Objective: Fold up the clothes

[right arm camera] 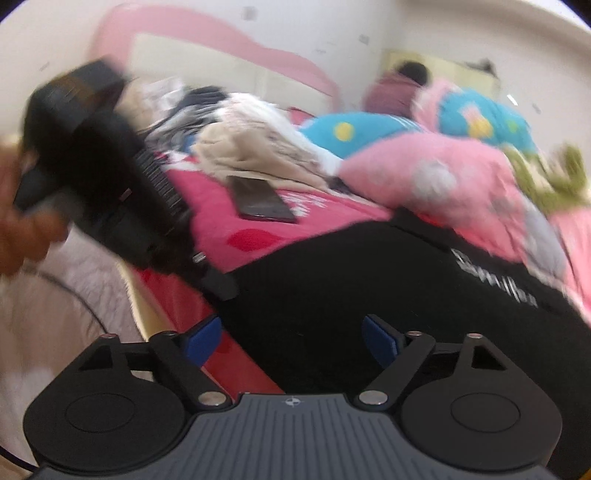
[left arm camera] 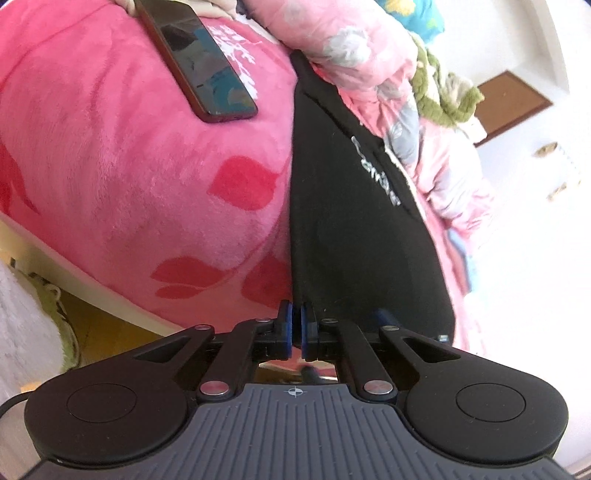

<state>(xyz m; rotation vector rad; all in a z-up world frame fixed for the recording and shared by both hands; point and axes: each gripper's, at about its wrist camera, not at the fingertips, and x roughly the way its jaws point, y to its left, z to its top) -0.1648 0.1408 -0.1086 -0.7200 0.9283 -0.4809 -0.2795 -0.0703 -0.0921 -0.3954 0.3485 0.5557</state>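
Currently, a black garment [left arm camera: 354,229] with white lettering is lying across a bed covered by a bright pink fleece blanket [left arm camera: 122,177] printed with red leaf shapes. The left gripper [left arm camera: 297,328] is sitting with its blue pads pressed together on the garment's near edge, clamping the cloth. The right gripper [right arm camera: 291,341] is hovering over the same garment at the bed's edge, its jaws standing apart with black cloth lying between them but no pad pressing on it. A dark phone [right arm camera: 262,201] is resting on the blanket beyond the garment, well apart from it. Past the garment, a pale pink floral quilt [right arm camera: 436,173] is bunching up, with a green fuzzy item [right arm camera: 550,173] touching it. Beige clothing [right arm camera: 255,147] is lying heaped beyond the phone, against a headboard with a pink curved border [right arm camera: 207,26]. White walls are enclosing the room. The view from the right wrist is blurring with motion.
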